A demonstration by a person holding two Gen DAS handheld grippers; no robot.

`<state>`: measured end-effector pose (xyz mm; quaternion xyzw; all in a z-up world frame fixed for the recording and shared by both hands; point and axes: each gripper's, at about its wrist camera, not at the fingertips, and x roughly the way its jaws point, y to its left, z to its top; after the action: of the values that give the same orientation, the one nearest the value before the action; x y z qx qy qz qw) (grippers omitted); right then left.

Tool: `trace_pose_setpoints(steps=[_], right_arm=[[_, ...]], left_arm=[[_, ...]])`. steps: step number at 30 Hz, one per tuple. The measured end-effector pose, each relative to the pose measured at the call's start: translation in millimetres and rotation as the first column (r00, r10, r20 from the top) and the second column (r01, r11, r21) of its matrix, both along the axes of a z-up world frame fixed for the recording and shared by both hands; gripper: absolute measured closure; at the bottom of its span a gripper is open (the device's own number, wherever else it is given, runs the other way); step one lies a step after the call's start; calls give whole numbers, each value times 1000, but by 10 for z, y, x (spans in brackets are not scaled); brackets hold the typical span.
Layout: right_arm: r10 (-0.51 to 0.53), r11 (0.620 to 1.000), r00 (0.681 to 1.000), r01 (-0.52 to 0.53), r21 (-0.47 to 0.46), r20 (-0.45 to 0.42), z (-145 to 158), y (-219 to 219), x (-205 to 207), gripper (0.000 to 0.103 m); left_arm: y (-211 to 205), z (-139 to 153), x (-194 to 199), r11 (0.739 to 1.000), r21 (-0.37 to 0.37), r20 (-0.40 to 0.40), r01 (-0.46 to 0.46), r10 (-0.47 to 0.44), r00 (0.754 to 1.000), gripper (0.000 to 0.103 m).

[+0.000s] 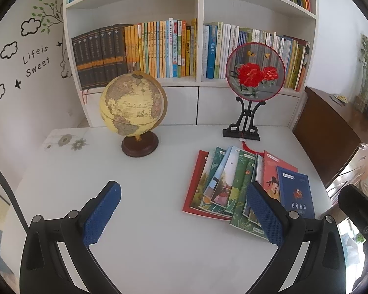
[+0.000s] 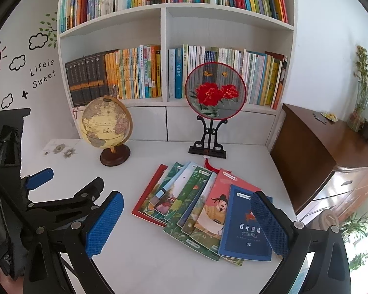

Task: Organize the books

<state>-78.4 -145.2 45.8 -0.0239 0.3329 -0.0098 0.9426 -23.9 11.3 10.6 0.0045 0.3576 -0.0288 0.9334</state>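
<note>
Both tongs, left tongs (image 1: 184,210) and right tongs (image 2: 187,223), hang wide and empty above the desk (image 2: 139,264). The fanned books (image 2: 196,210) lie untouched; next likely comes gripping the blue book (image 2: 243,232) on top.

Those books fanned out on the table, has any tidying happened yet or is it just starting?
Just starting, it seems. Nothing looks done: the fanned books lie overlapping on the white table, the blue book on top. Nothing is in hand: left gripper and right gripper are both open and empty. Gathering them all remains, perhaps for the bookshelf.
</note>
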Motion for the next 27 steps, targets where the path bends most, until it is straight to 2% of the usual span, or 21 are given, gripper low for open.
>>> trace_pose_setpoints(steps=[7, 20, 27], right_arm=[[19, 999, 1000, -19, 44, 0, 6, 28, -83, 0], [-23, 998, 1000, 24, 56, -15, -30, 156, -211, 0], [-46, 997, 999, 48, 56, -23, -39, 182, -236, 0]], left_arm=[[67, -46, -36, 1000, -4, -19, 8, -8, 1000, 1], [246, -146, -83, 999, -44, -89, 18, -22, 996, 1], [324, -151, -89, 999, -39, -86, 17, -20, 996, 1]])
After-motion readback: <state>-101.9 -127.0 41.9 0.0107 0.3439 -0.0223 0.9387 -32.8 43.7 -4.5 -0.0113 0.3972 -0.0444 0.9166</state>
